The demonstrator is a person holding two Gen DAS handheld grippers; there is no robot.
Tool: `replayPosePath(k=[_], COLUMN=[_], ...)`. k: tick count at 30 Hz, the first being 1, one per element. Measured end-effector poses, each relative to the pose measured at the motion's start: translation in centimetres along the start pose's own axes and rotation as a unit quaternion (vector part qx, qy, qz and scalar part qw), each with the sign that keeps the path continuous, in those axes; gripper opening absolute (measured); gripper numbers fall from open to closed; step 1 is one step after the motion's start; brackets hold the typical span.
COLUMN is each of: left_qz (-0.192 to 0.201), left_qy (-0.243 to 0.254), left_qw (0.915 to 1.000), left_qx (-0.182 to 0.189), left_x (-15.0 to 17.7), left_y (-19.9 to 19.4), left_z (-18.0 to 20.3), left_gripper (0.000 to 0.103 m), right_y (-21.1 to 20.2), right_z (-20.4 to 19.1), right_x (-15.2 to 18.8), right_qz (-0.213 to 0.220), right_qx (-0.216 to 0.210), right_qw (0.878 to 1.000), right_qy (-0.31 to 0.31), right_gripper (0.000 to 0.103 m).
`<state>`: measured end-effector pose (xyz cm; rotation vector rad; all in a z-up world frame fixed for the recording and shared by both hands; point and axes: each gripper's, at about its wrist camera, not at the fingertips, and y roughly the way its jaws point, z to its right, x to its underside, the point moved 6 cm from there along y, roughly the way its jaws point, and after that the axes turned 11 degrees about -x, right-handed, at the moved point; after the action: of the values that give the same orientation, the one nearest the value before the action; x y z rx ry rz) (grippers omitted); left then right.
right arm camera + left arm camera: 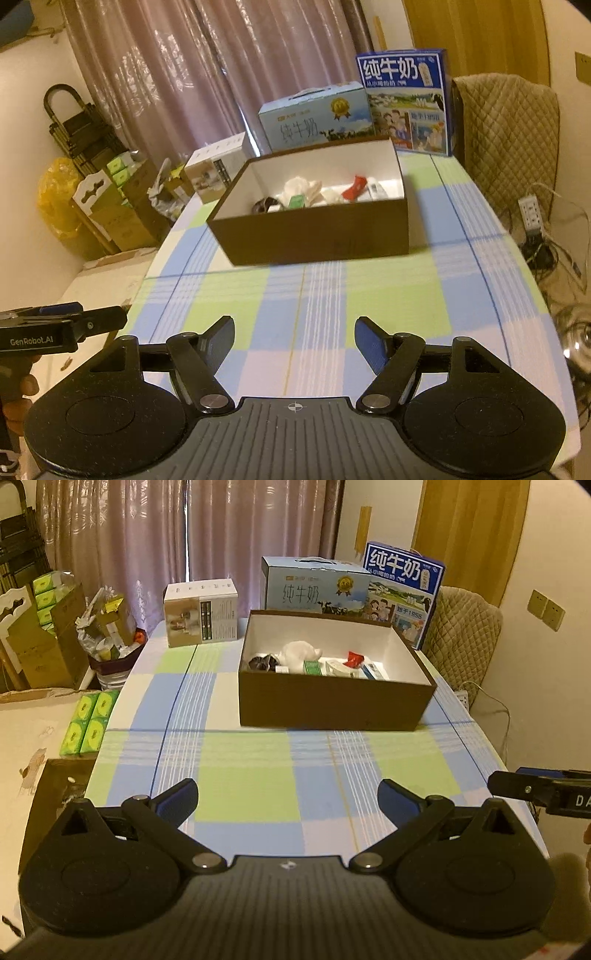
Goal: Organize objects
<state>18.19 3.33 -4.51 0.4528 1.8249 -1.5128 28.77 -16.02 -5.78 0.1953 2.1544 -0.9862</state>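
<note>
Hovering low-frame over checked tablecloth: left gripper and right gripper, fingers spread wide, gripping nothing. Sitting mid-frame: brown box holding white cloth, red packet, green carton. Looking done; keeping both clear of box walls.

A lidless brown cardboard box with a white lining is sitting upright on the checked worktop, just in front of two blue milk cartons. Small items are lying jumbled along its floor toward the near wall: a white cloth bundle is resting beside a dark rounded object, a green packet is lying in front of the cloth, and a red wrapper is lying toward the right end.
</note>
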Motion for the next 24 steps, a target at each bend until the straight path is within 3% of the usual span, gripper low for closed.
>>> replayPosePath(k=[11,24], left_qz=[-0.021,-0.026], left_qy=[0.0,0.018], left_qw=[0.9998,0.9995], left_qx=[-0.006,-0.005], left_x=[4.4,5.5], left_y=[-3.2,-4.0], left_z=[0.1,1.4], left_gripper=[0.102,0.102], right_y=[-2.2,-2.6], right_z=[-3.0,-3.1], right_x=[3.5,5.4], right_qz=[-0.014,-0.03], right_qx=[0.005,0.013], right_qw=[0.999,0.998], right_qy=[-0.039,-0.045], right_gripper=[0.069,0.069])
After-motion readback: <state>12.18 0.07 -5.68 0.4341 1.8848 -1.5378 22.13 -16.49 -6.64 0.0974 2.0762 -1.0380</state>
